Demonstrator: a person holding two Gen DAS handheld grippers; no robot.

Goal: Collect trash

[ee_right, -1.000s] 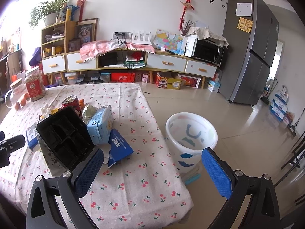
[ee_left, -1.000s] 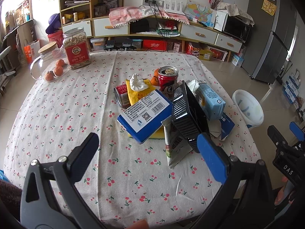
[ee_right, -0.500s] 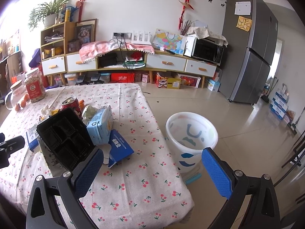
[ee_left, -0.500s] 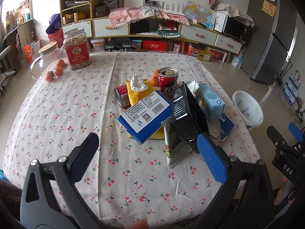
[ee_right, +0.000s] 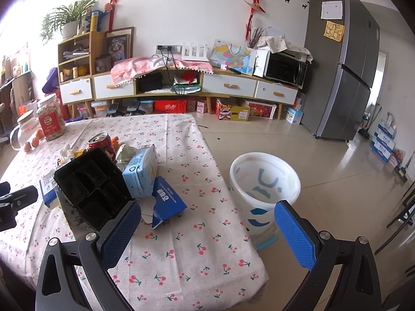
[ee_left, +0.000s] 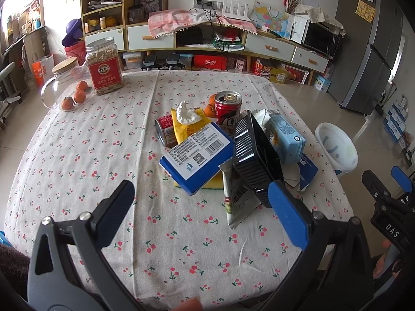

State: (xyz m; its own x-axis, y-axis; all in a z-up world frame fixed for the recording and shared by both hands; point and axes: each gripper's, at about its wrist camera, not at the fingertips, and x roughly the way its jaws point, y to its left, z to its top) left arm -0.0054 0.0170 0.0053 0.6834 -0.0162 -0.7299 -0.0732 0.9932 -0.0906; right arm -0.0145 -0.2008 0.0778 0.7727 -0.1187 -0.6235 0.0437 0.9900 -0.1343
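Note:
A heap of trash lies mid-table: a blue box [ee_left: 198,153], a black plastic tray [ee_left: 255,159] standing on edge, a red can [ee_left: 228,108], a second can on its side [ee_left: 164,129], a yellow pack with a tissue [ee_left: 188,121], a light blue carton [ee_left: 284,137] and a snack wrapper [ee_left: 236,197]. My left gripper [ee_left: 201,212] is open and empty above the near table edge. My right gripper [ee_right: 207,229] is open and empty over the table's right corner, with the tray [ee_right: 90,189] by its left finger. A white bin [ee_right: 264,189] stands on the floor to the right.
A flat blue carton [ee_right: 166,202] lies by the heap. A nut jar [ee_left: 103,71], a glass jug [ee_left: 63,77] and small oranges [ee_left: 75,98] sit at the table's far left. Shelving and a fridge [ee_right: 345,77] line the far wall.

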